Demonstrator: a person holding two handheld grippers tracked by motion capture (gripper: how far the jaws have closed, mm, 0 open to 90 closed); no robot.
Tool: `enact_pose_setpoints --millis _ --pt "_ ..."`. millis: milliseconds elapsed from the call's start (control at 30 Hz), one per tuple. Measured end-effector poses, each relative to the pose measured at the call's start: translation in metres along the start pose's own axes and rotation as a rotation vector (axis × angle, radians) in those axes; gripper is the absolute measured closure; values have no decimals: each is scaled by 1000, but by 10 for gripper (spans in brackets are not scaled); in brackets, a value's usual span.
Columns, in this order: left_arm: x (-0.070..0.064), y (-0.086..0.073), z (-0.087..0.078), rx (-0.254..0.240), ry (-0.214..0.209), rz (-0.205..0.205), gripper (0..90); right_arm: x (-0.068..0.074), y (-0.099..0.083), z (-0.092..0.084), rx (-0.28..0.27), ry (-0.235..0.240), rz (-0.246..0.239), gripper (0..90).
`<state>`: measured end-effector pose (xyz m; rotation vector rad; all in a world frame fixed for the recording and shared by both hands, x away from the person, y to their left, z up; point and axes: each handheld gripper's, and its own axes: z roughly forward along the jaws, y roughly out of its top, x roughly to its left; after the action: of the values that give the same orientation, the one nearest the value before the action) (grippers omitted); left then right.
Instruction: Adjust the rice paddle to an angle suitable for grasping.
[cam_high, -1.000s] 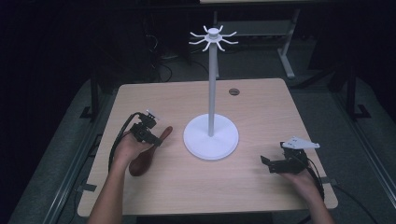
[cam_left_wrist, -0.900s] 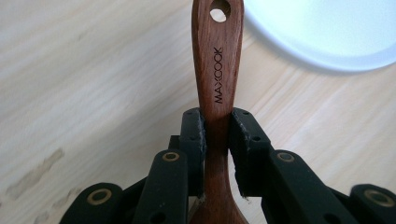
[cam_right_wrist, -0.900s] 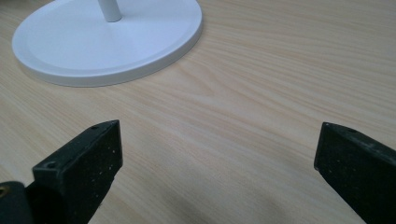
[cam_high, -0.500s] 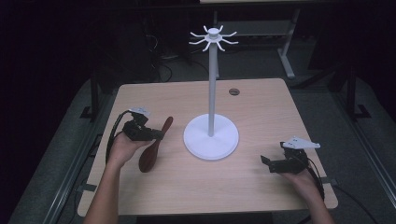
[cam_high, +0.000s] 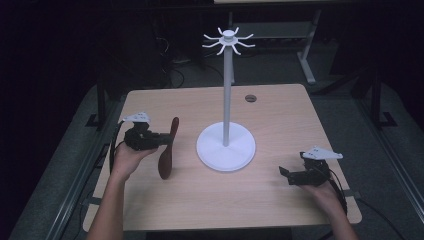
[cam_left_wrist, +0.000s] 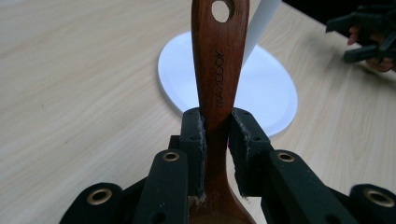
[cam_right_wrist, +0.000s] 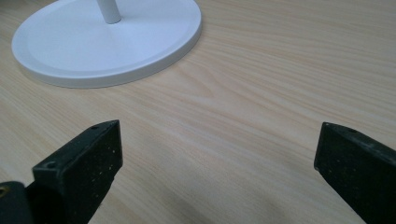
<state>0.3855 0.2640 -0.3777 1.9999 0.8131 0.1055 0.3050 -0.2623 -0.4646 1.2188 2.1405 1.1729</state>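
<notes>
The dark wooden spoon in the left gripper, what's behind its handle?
Behind the dark wooden spoon lies the white round stand base on the light wooden table; the handle covers most of the white pole.

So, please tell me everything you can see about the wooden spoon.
The spoon is dark reddish-brown wood with a flat handle; near the handle's end is a round hole and a faint engraved word that I cannot read surely. It stands almost upright, handle end up, bowl end down close above the table; whether the bowl touches the table I cannot tell. The left hand-held gripper is shut on the handle just above the bowl. The white stand is beside it, apart.
</notes>
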Motion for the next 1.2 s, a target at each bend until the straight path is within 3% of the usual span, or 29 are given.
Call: enact_pose_setpoints --millis 267,533,833,1200 --pt "-3 3 -11 -83 -18 28 758 0 0 0 0 0 5 7" --pt "-7 6 -15 -116 -28 49 758 0 0 0 1 -2 3 7" --pt "-17 21 -21 -139 -47 80 758 0 0 0 0 -3 2 7" --pt "-34 60 -38 -190 -93 128 758 0 0 -1 1 -1 4 7"
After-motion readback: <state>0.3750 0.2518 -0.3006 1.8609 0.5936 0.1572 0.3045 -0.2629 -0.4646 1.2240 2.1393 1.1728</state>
